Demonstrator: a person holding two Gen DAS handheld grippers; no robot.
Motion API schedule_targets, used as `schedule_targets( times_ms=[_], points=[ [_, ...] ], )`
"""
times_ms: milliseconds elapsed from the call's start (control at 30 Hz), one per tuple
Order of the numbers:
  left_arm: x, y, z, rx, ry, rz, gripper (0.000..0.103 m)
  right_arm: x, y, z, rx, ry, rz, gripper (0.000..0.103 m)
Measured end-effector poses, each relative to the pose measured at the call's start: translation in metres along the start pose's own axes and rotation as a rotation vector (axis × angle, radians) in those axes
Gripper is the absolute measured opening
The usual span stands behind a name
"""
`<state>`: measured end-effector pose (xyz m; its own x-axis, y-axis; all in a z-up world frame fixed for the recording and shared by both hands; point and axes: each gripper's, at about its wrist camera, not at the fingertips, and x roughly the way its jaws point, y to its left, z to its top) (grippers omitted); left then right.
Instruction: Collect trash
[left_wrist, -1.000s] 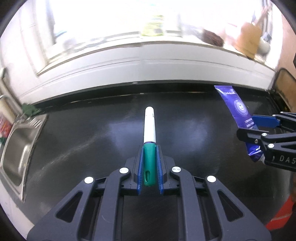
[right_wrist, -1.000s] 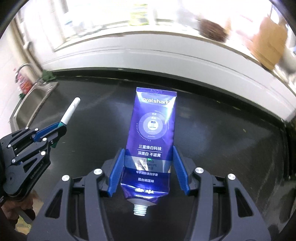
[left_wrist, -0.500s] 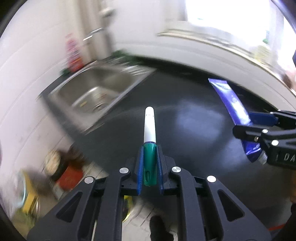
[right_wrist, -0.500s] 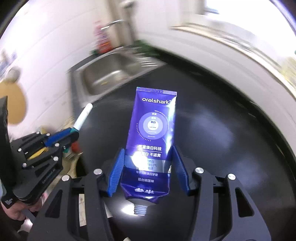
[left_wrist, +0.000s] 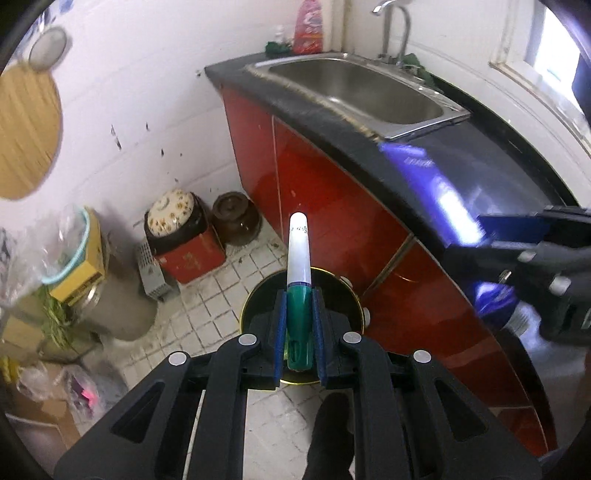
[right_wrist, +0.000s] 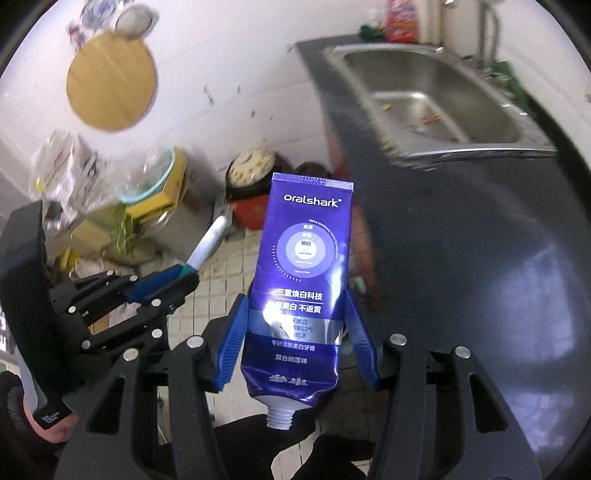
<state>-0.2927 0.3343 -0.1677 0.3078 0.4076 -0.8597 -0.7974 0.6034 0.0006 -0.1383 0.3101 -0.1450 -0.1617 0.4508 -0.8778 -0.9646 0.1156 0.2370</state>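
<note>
- We see the black table (left_wrist: 491, 147) with red cabinet fronts (left_wrist: 332, 206) and a steel sink (left_wrist: 373, 92) set in it.
- On the tiled floor (left_wrist: 221, 295) below stands a round bin (left_wrist: 255, 306) with a dark inside and yellow rim, right under our left gripper (left_wrist: 299, 325).
- Our right gripper (right_wrist: 295, 347) has its fingers clamped on the sides of a purple tube (right_wrist: 303, 280), neck toward the camera, held over the table's edge.
- Our left fingers are clamped on the green cap of a white marker (left_wrist: 299, 280), above the bin.
</note>
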Motion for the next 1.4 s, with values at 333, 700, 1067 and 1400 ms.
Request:
schedule_targets(
  times_ms=[333,700,1067,1400],
  points=[
    [0.048,0.023,-0.001,-0.055,0.036,-0.031,0.013,0.06,0.015,0.01,-0.032,0.112,-0.019,0.053],
    [0.062,0.033,-0.001,-0.074,0.042,-0.045,0.013,0.065,0.014,0.024,-0.048,0.122,-0.024,0.054],
    [0.059,0.042,-0.003,-0.111,0.021,-0.029,0.076,0.051,0.009,0.024,-0.033,0.099,-0.019,0.069],
    [0.025,0.009,0.021,-0.071,0.021,-0.018,0.096,-0.041,-0.03,-0.011,0.103,-0.036,-0.105,0.095]
  ],
)
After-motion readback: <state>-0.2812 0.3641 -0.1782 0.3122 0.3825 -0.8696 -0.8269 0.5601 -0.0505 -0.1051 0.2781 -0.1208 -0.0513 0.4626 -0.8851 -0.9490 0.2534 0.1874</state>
